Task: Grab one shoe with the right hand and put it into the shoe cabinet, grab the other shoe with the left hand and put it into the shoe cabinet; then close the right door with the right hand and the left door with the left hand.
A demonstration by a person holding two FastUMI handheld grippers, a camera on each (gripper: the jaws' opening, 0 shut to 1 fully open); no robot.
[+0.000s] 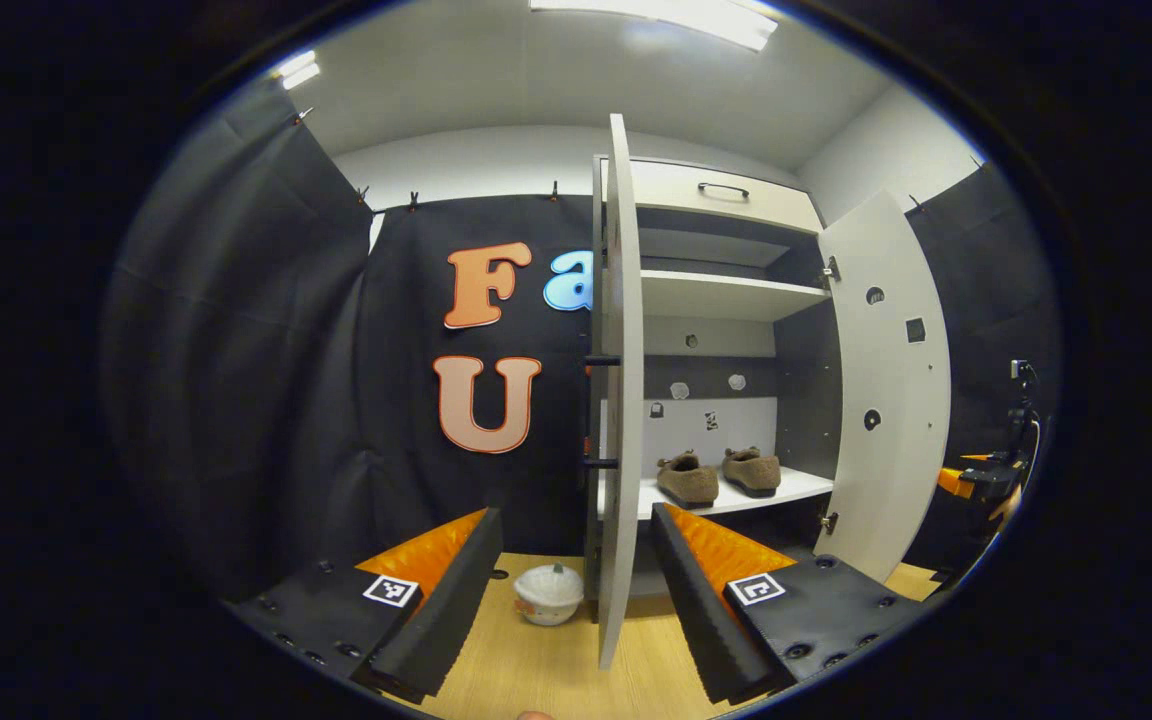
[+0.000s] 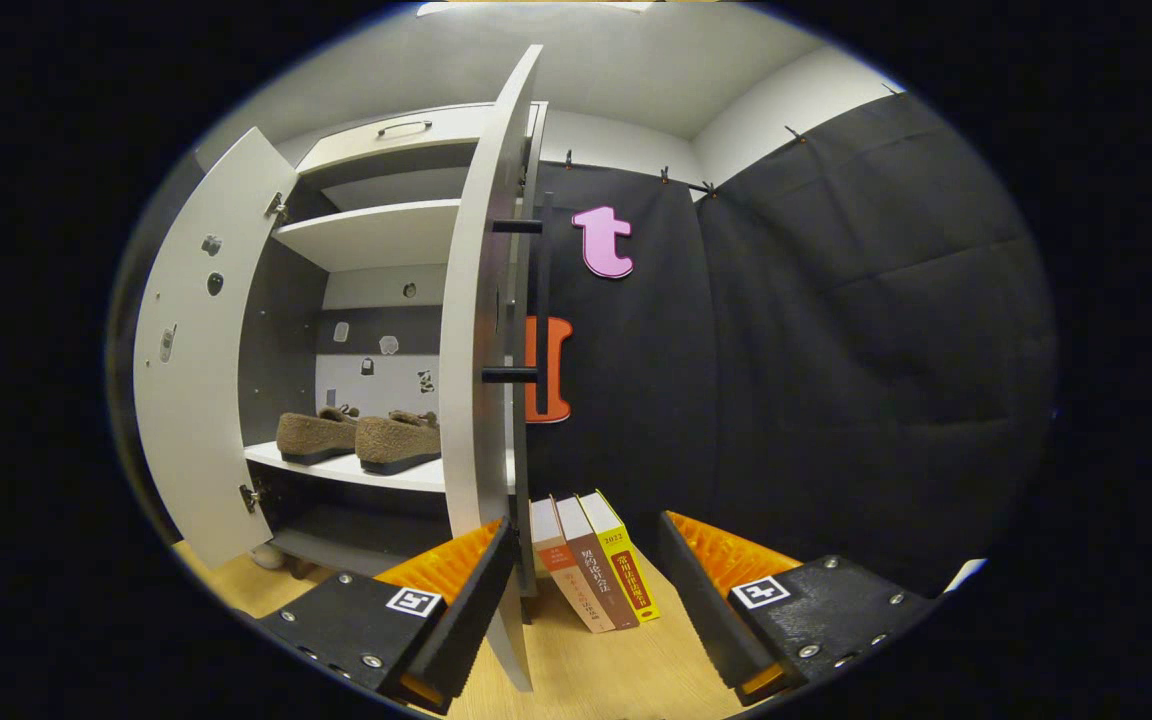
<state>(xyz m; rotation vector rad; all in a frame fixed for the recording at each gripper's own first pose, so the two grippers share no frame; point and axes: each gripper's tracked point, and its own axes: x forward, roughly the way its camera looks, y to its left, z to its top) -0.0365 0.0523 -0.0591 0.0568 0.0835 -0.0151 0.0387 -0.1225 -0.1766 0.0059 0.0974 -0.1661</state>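
Observation:
Two brown fuzzy shoes [image 1: 718, 476] stand side by side on the lower shelf [image 1: 806, 487] of the white shoe cabinet [image 1: 716, 200]; in the right gripper view the shoes [image 2: 356, 437] are at centre left. Both doors stand open. In the left gripper view the left door [image 1: 619, 400] is edge-on, and its lower edge falls between the fingers of my open left gripper [image 1: 571, 620]. In the right gripper view the right door [image 2: 476, 350], with its black bar handle [image 2: 541, 300], is edge-on just inside the left finger of my open right gripper [image 2: 586, 620]. Neither gripper holds anything.
A white lidded bowl [image 1: 549, 592] sits on the wooden floor [image 1: 536, 670] left of the cabinet. Three books [image 2: 591, 570] lean against the cabinet's right side. The far open door [image 1: 886, 400] swings wide. The other gripper [image 1: 981, 482] shows at the far right of the left gripper view.

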